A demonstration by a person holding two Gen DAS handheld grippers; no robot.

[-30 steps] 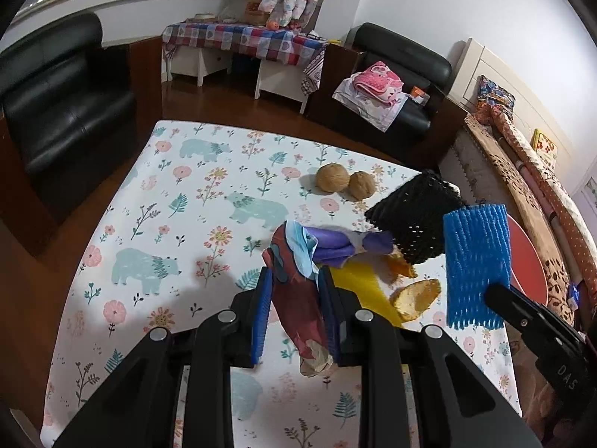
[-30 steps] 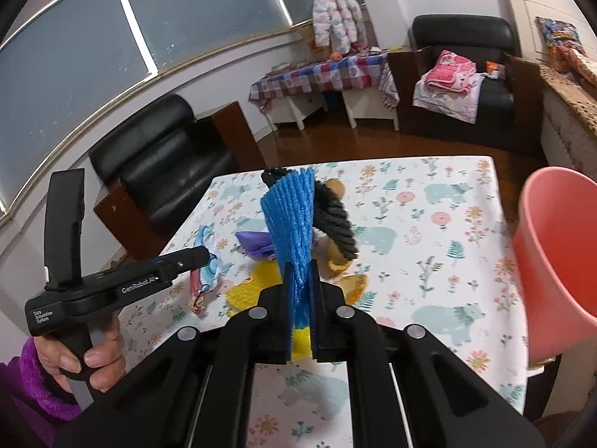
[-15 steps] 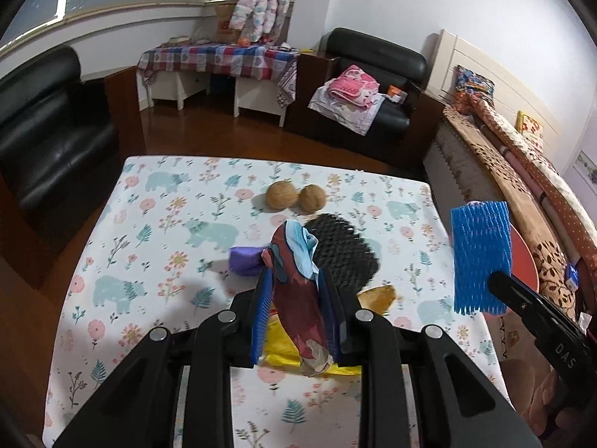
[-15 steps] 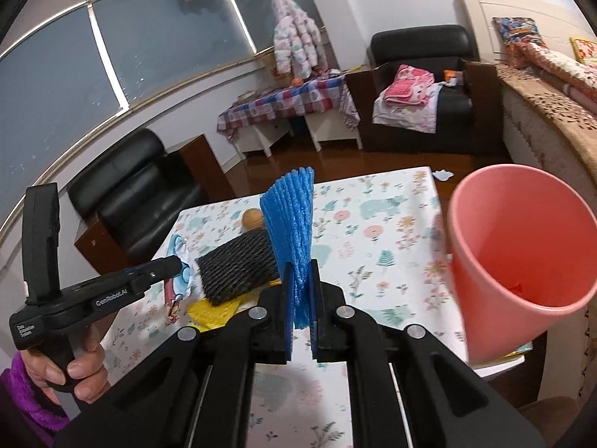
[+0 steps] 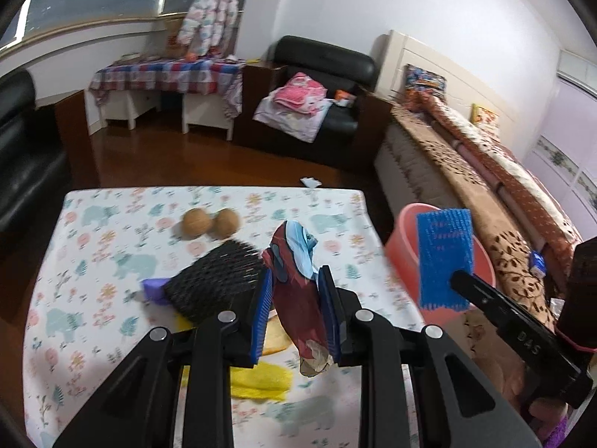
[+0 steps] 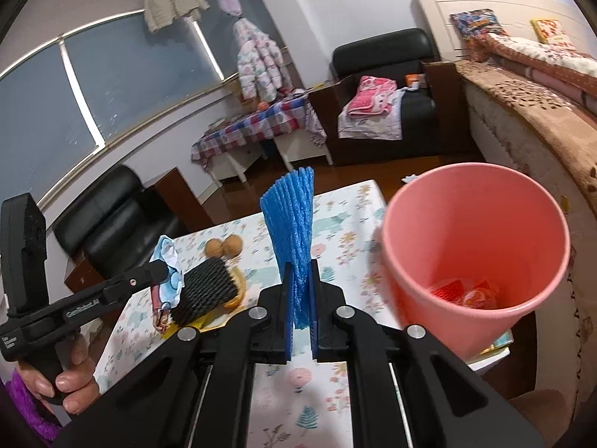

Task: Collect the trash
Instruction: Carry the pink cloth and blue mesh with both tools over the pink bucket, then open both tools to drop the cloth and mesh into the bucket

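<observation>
My left gripper [image 5: 294, 313] is shut on a crumpled maroon and light-blue wrapper [image 5: 298, 280] and holds it above the table. My right gripper [image 6: 300, 306] is shut on a blue foam net sleeve [image 6: 293, 231], seen in the left wrist view [image 5: 444, 257] in front of the pink bin [image 5: 406, 239]. The pink bin [image 6: 474, 261] stands at the table's right edge, right of the right gripper, with red scraps inside. A black foam net [image 5: 220, 283], a purple wrapper [image 5: 153, 289], yellow wrapper [image 5: 261, 377] and orange peel [image 5: 276, 336] lie on the table.
Two brown round fruits [image 5: 211, 223] sit on the floral tablecloth [image 5: 93, 261] behind the black net. A bed [image 5: 485, 171] runs along the right. Black sofas [image 5: 321, 86] and a checkered side table [image 5: 168, 78] stand beyond the table.
Both grippers have swung right toward the pink bin with their loads. The bin is now closer and larger in the right wrist view.
</observation>
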